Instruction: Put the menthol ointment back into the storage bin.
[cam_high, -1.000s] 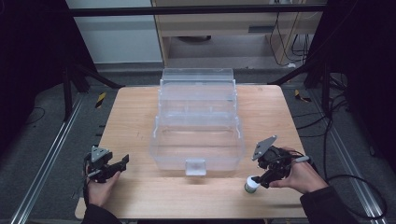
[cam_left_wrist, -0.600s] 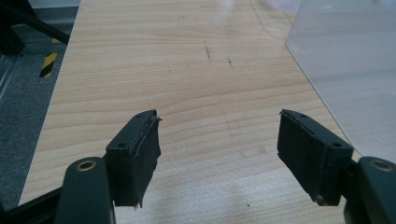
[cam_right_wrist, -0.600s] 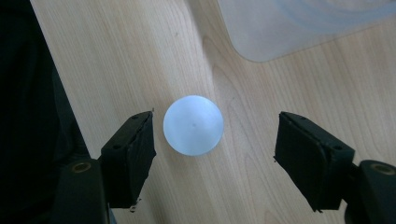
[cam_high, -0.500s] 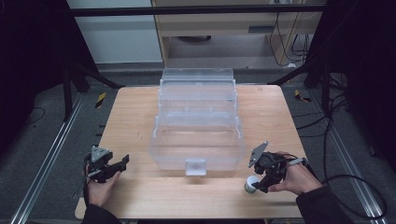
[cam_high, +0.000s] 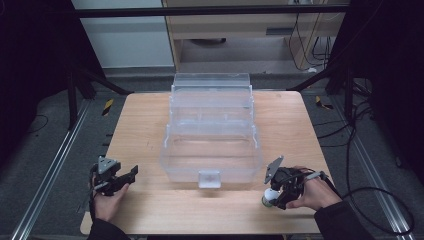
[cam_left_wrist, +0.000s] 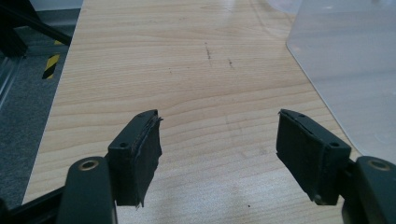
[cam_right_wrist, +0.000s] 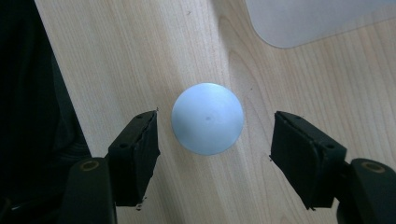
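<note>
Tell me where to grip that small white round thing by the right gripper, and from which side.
Take the white round thing across its widest part, coming straight down from above. The right gripper view shows a plain round top lying between the right gripper jaws, which have just been closing and stand apart from it on both sides. Nothing crowds it; the clear box sits off to one side.

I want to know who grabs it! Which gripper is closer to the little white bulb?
Right. The right gripper straddles the bulb, jaws closing but not touching. The left gripper sits across the table, beyond the clear box.
</note>
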